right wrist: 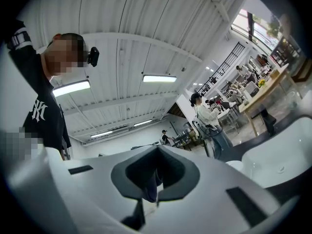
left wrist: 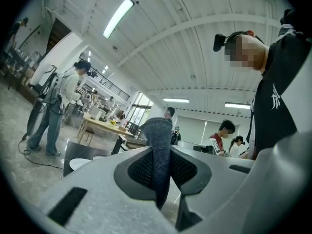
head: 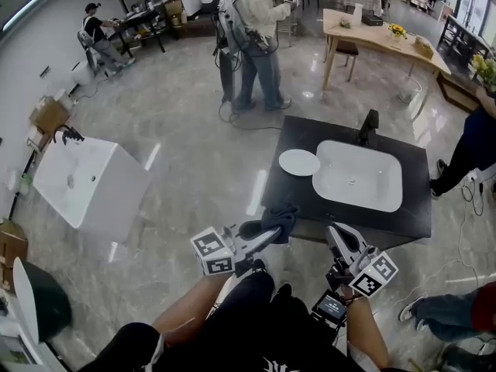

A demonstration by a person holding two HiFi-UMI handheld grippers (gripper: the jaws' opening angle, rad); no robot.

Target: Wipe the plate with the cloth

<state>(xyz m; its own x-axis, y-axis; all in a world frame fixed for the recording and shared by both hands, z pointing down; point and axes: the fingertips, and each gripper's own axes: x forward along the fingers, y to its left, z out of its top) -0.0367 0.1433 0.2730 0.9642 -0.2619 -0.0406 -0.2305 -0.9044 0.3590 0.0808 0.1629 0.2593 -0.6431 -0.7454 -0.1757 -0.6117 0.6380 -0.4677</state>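
Observation:
A round white plate (head: 298, 162) lies on the black counter (head: 291, 188), left of the white sink basin (head: 358, 176). A dark grey cloth (head: 280, 217) hangs bunched from my left gripper (head: 271, 231), which is shut on it just short of the counter's near-left edge. In the left gripper view the cloth (left wrist: 158, 150) stands pinched between the jaws, and the plate (left wrist: 80, 163) shows low beyond them. My right gripper (head: 339, 235) is shut and holds nothing at the counter's near edge. The right gripper view shows the basin (right wrist: 278, 162) and the plate (right wrist: 235, 165) ahead.
A black faucet (head: 368, 126) rises behind the basin. A second white sink unit (head: 89, 180) stands on the floor at left. A person (head: 256, 37) stands beyond the counter and another (head: 465, 149) at its right. A wooden table (head: 384, 37) is at the back.

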